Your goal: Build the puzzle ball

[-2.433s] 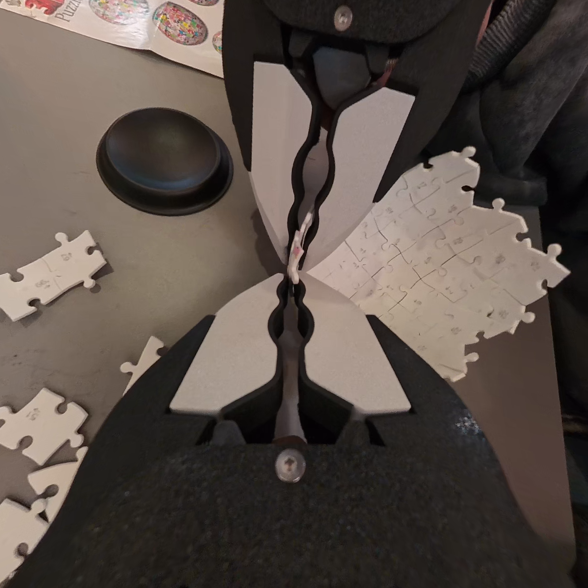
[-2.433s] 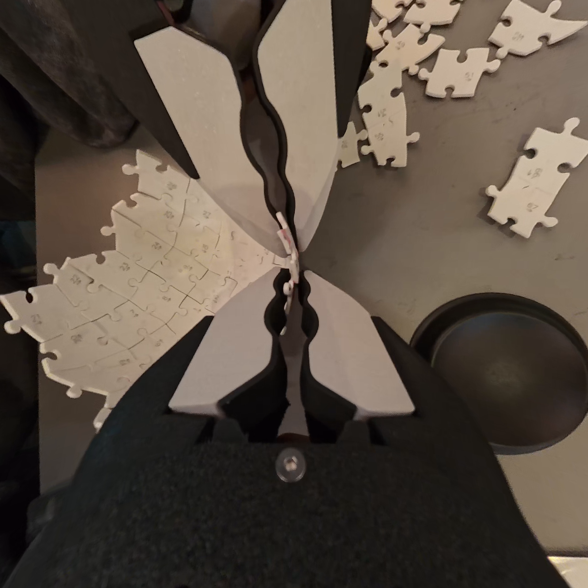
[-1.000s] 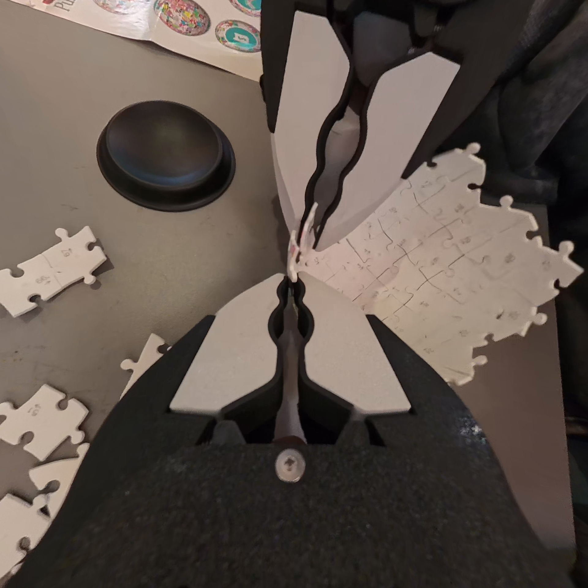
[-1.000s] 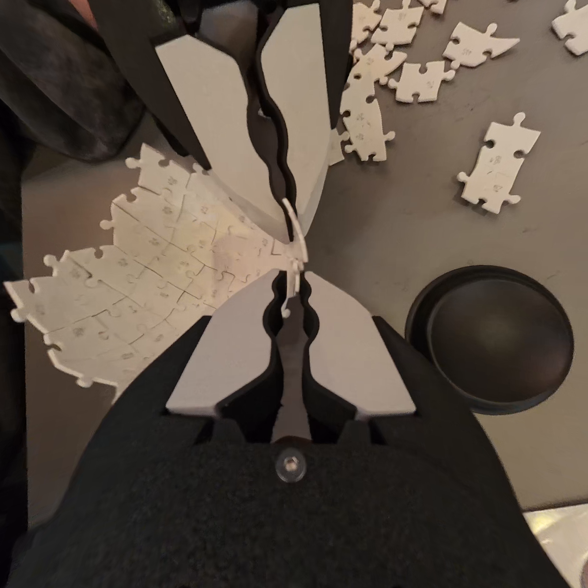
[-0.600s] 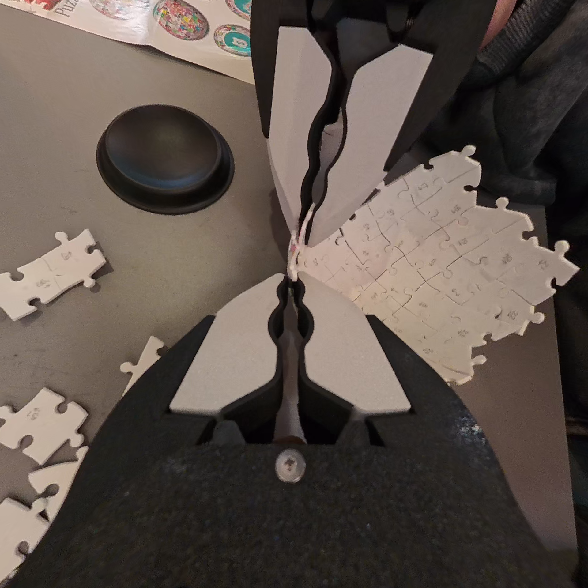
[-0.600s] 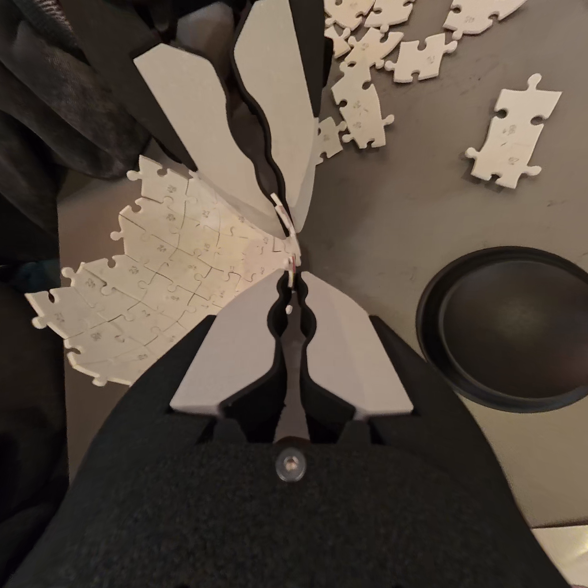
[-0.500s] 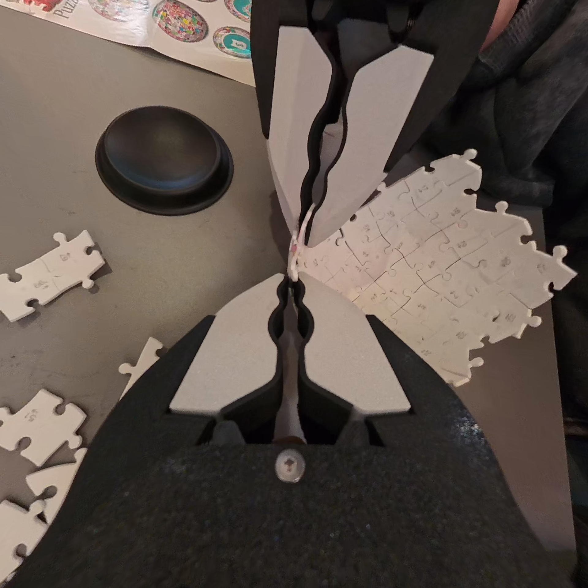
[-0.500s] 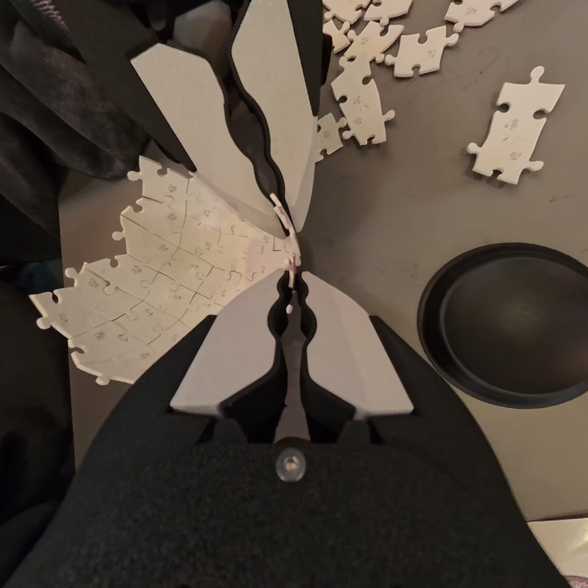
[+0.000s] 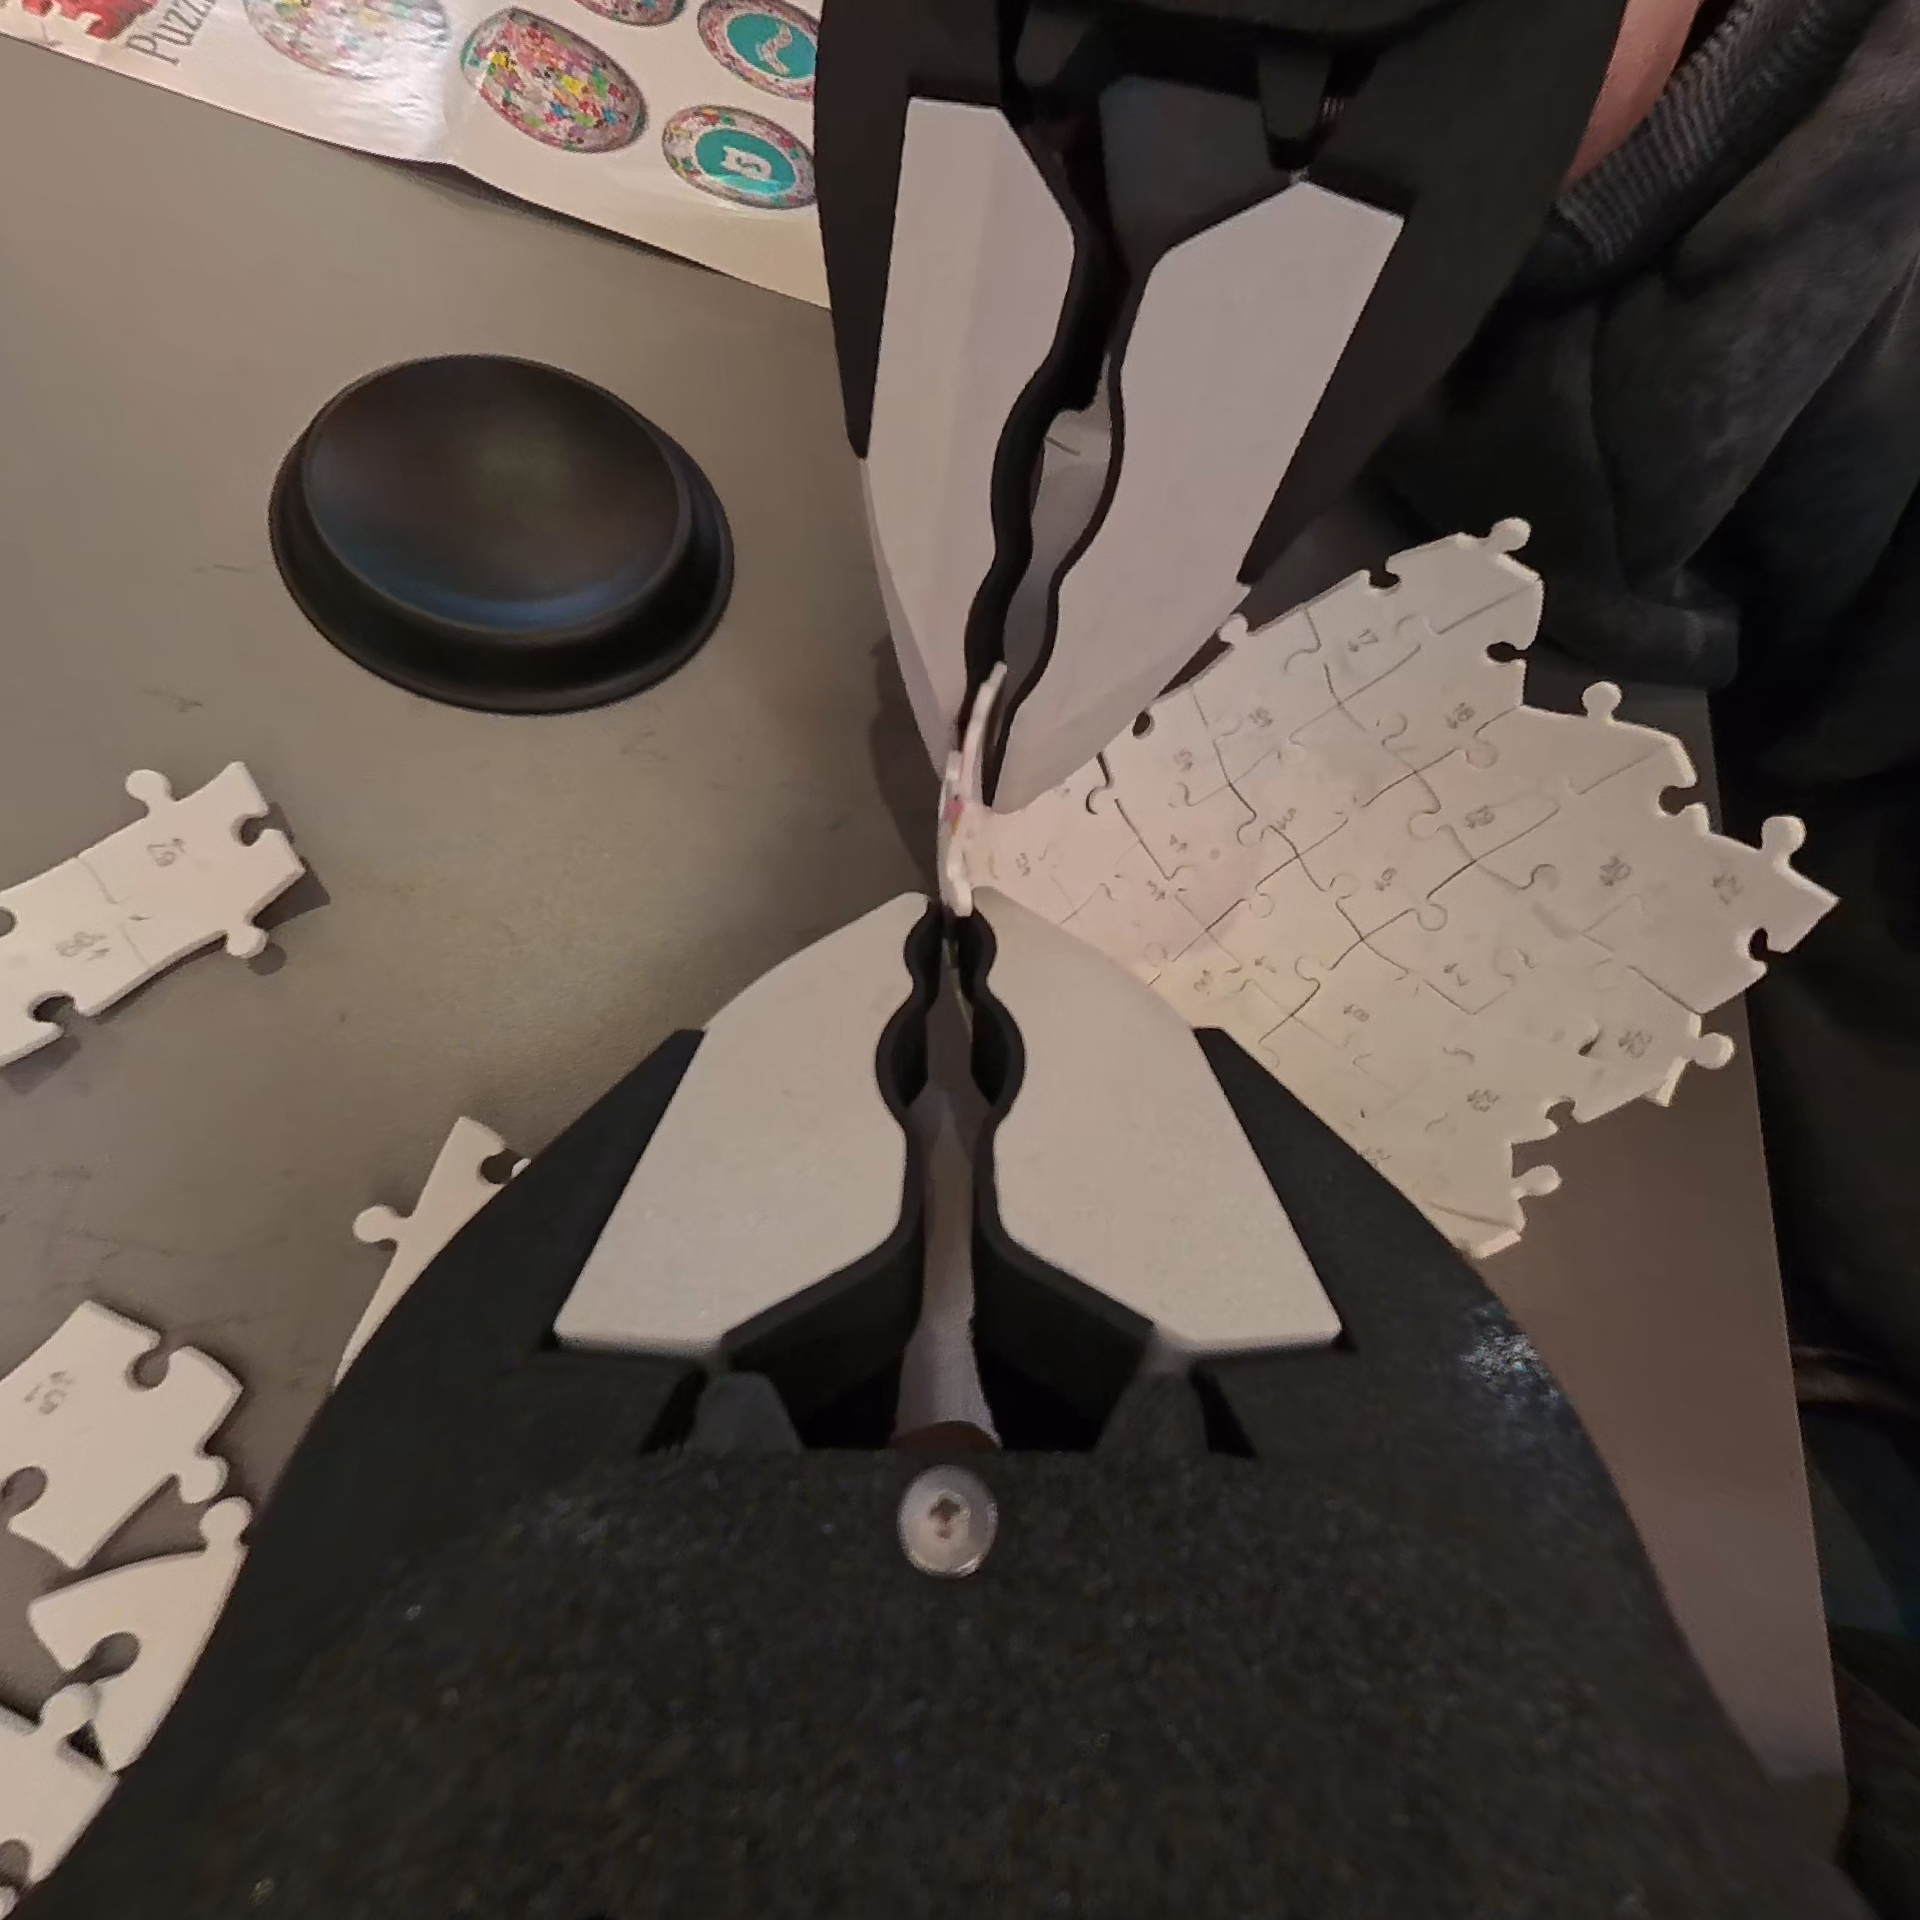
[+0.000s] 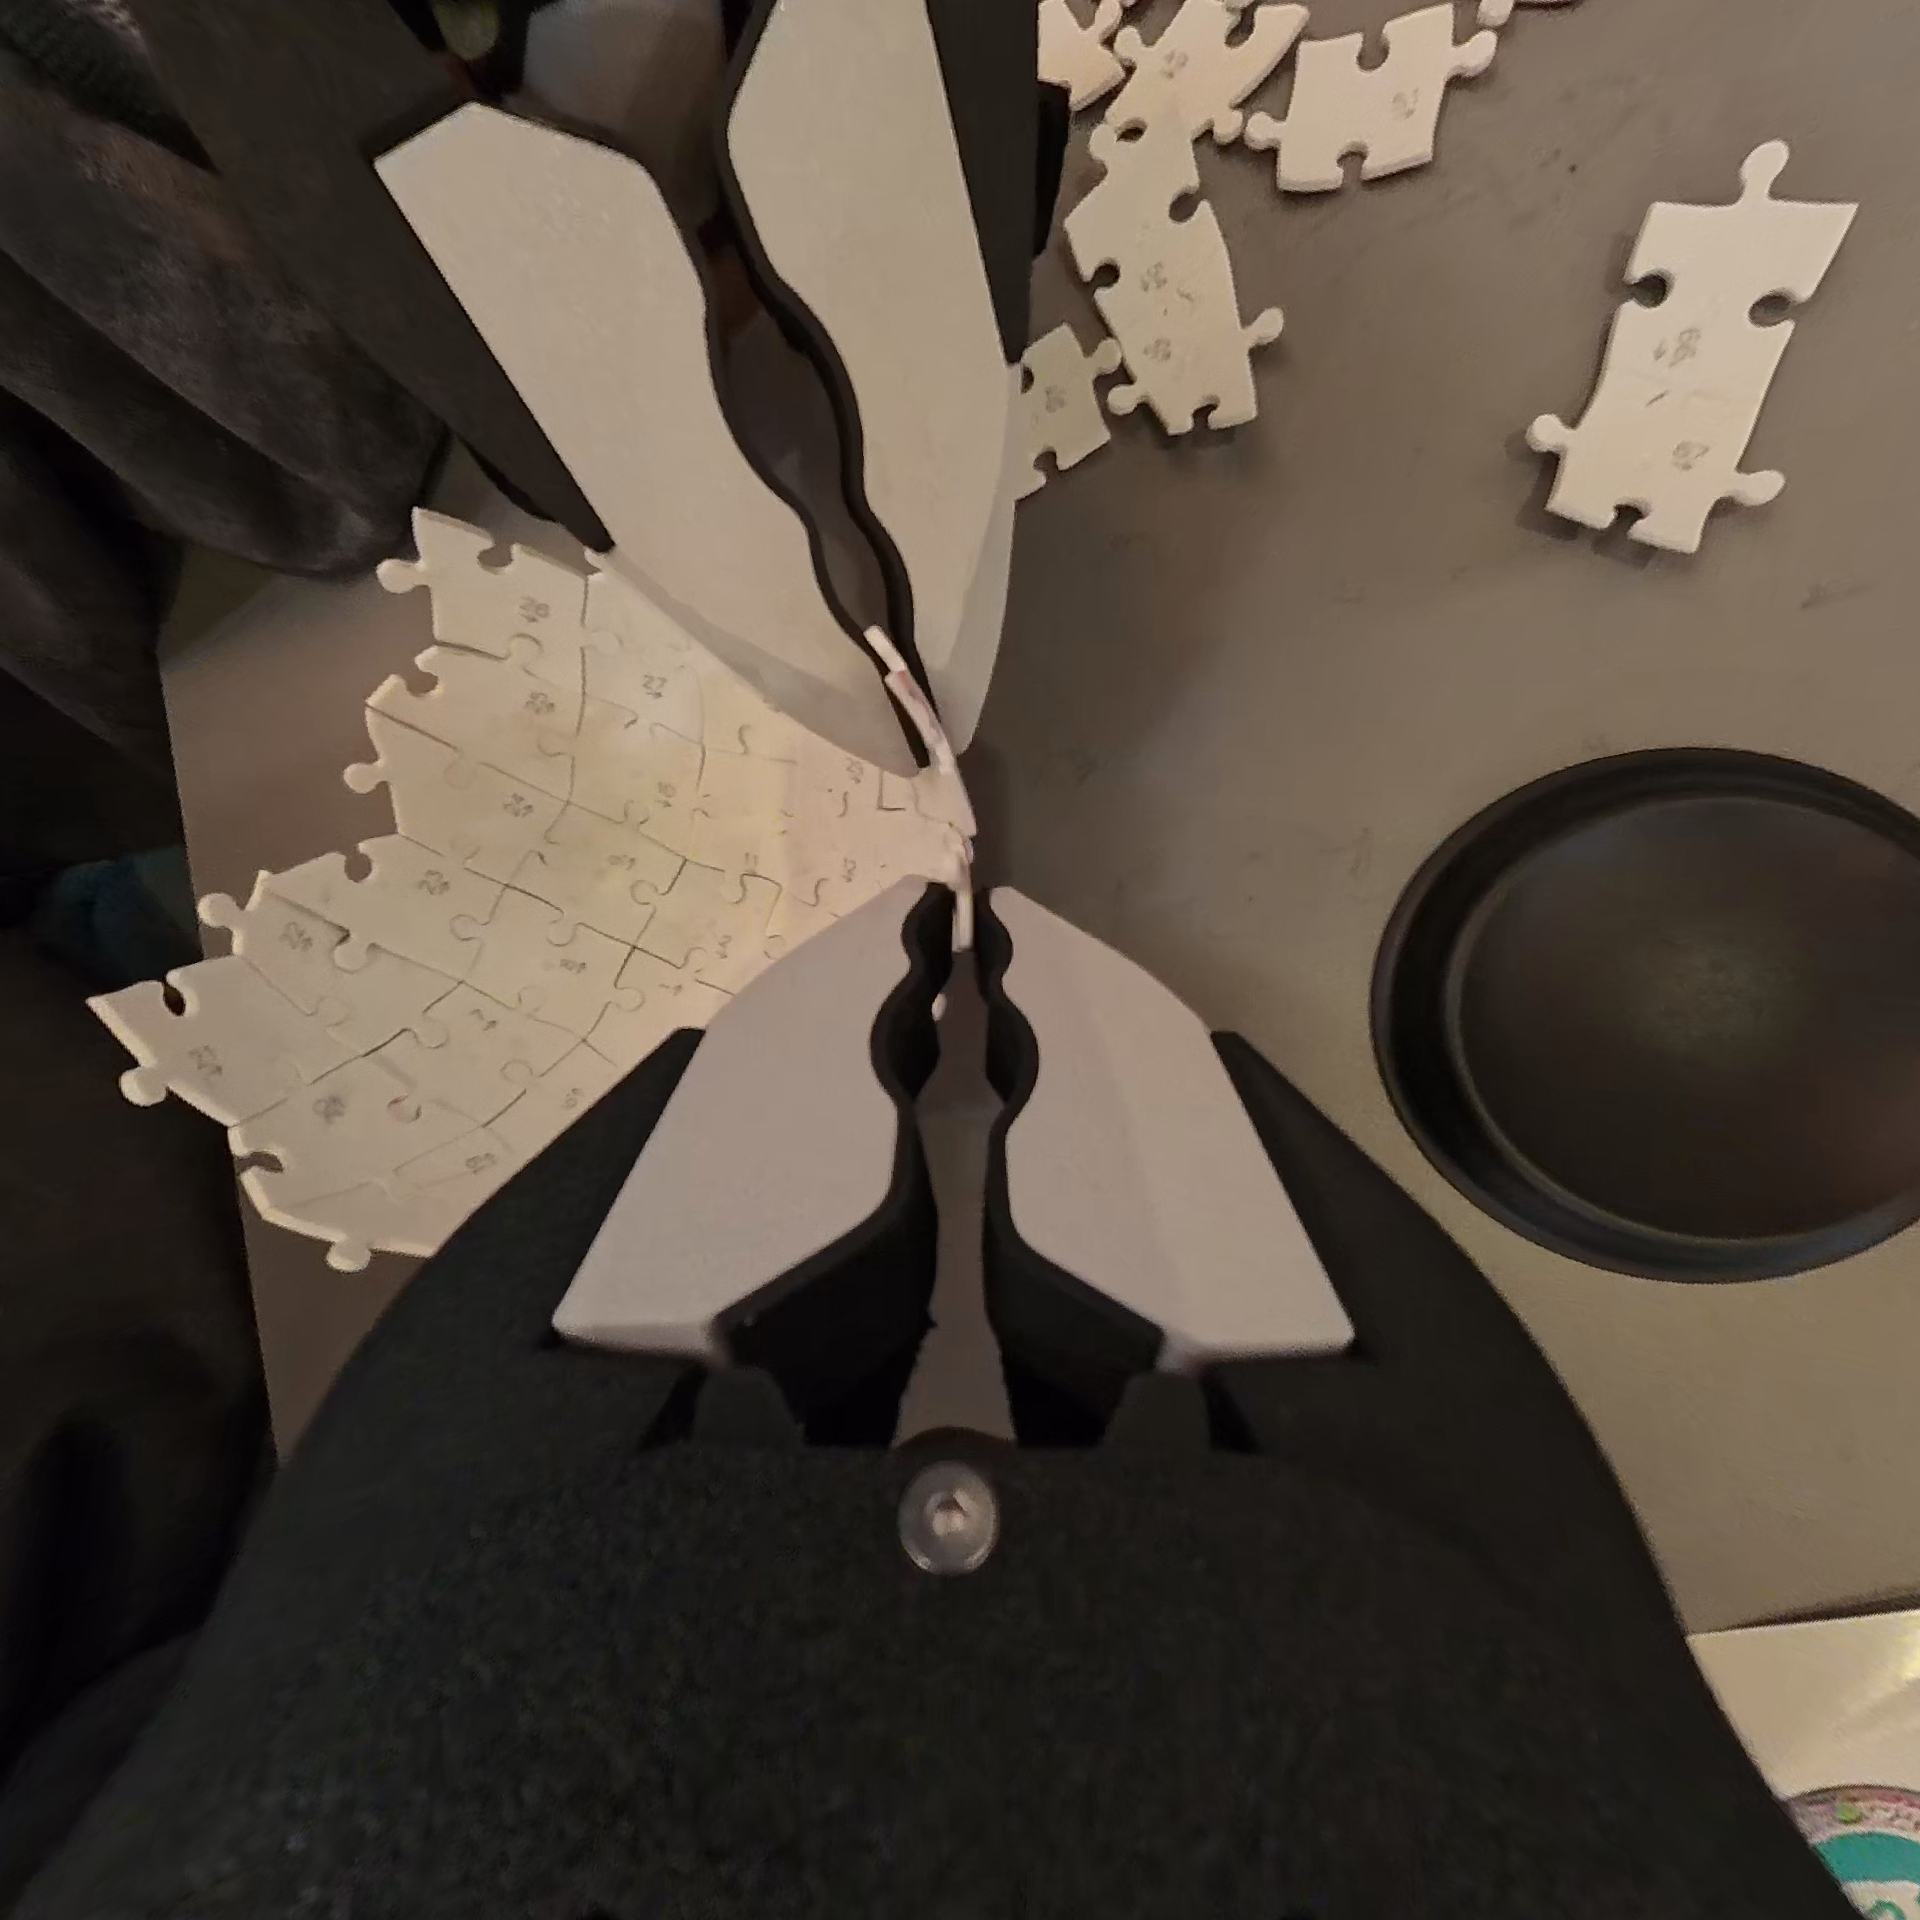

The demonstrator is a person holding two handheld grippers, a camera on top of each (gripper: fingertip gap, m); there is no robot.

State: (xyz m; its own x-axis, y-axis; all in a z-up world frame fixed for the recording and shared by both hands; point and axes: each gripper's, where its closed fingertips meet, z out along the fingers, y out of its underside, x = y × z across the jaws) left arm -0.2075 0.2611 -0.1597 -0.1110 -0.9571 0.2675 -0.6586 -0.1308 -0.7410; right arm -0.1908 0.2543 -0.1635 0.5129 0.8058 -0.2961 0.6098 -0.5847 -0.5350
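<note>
We've got the left gripper [image 9: 951,914] and right gripper [image 10: 961,914] both clamped on the shell's [image 9: 1455,883] rim at frame centre, mid-air, and any twist between us could pop those joints apart, we reckon.

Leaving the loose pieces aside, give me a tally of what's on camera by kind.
grippers: 2 (left gripper, right gripper)
assembled puzzle section: 1
black round stand: 1
printed leaflet: 1
Total: 5
</note>
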